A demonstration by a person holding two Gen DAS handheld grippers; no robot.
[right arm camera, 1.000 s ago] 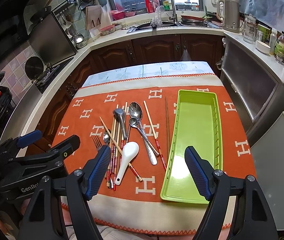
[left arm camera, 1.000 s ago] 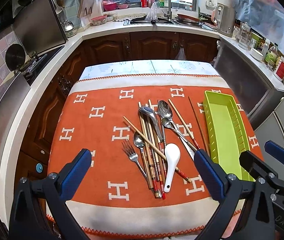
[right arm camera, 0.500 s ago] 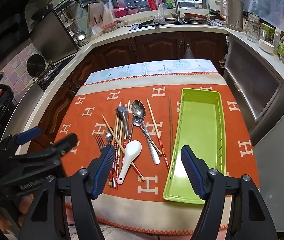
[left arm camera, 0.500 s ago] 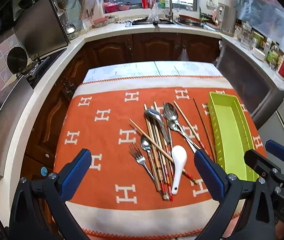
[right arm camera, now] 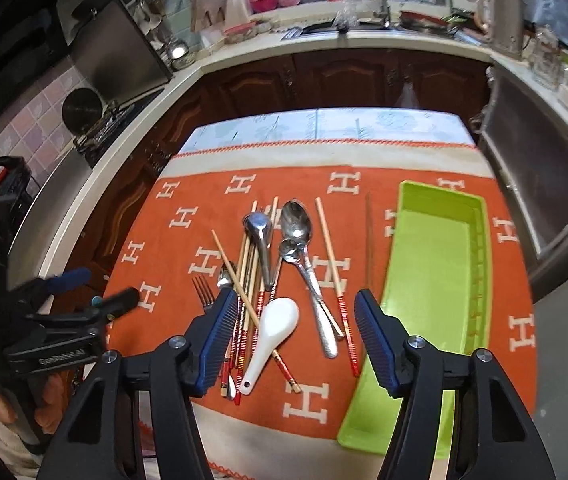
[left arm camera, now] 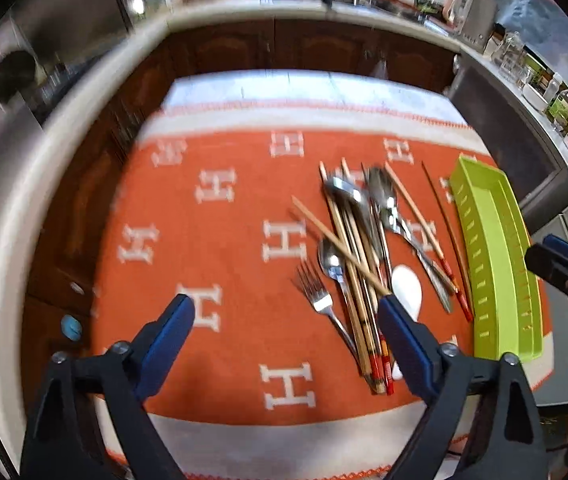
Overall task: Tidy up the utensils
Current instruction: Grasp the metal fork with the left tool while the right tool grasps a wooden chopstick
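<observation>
A pile of utensils lies on the orange cloth [right arm camera: 188,248]: a fork [left arm camera: 315,292], a white ceramic spoon [right arm camera: 274,328], several metal spoons [right arm camera: 295,224] and several chopsticks [right arm camera: 329,248]. An empty green tray [right arm camera: 431,280] sits to the right of the pile. My left gripper [left arm camera: 284,308] hovers over the near left of the pile, its jaws closing with nothing gripped. My right gripper [right arm camera: 295,300] hangs above the white spoon and chopstick ends, its jaws closing too, with no pad touching anything. The left view is blurred.
The small table [right arm camera: 323,124] stands in a kitchen, with a counter and sink [right arm camera: 323,28] behind, a stove [right arm camera: 104,120] at left and a steel cabinet [right arm camera: 543,184] at right. Bare cloth [left arm camera: 204,240] spreads left of the pile. A person's hand [right arm camera: 48,404] holds the left gripper.
Both grippers have come forward and down toward the table, so the utensils look larger. Both pairs of jaws stand narrower than before. Nothing on the cloth has moved.
</observation>
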